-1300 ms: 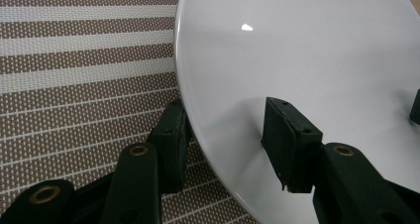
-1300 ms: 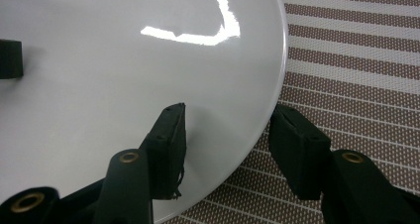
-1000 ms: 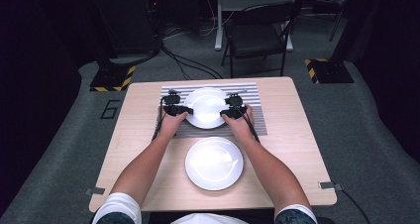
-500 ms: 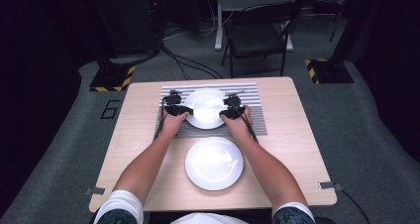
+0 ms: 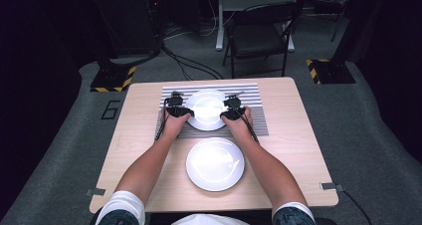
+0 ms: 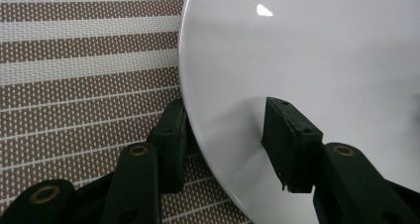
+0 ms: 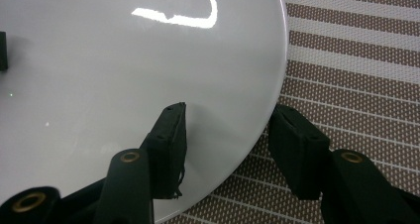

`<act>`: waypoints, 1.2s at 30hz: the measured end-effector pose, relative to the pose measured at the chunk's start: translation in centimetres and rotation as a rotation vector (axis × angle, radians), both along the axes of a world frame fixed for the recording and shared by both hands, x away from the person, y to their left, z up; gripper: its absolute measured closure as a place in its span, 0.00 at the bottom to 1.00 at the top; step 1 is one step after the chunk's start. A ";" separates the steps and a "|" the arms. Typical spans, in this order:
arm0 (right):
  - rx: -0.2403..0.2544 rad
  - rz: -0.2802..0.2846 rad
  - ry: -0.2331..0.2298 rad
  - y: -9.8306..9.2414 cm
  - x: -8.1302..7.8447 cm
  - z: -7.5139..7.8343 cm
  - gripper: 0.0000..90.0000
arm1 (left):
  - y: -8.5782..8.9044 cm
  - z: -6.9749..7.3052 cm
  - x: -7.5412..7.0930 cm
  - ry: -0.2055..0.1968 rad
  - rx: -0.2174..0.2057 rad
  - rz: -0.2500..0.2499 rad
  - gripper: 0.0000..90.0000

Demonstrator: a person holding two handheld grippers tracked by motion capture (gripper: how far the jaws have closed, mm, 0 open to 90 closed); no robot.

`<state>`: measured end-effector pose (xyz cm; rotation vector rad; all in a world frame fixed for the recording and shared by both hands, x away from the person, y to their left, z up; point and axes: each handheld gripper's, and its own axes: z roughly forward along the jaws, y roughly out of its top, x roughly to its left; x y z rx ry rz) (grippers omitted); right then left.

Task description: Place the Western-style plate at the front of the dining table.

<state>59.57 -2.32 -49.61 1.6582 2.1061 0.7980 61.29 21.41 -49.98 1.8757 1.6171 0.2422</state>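
2 grippers [image 5: 180, 110] [image 5: 232, 109] clamp the far plate's [image 5: 206, 110] opposite rims.

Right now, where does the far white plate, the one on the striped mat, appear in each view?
High view: far plate at centre, above the near plate.
Left gripper view: upper right.
Right gripper view: upper left.
Shared landmark: the striped mat.
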 end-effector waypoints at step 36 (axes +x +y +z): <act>0.027 -0.009 0.025 -0.5 0.0 -0.3 0.52 | 0.0 0.0 0.0 -0.014 0.031 -0.023 0.60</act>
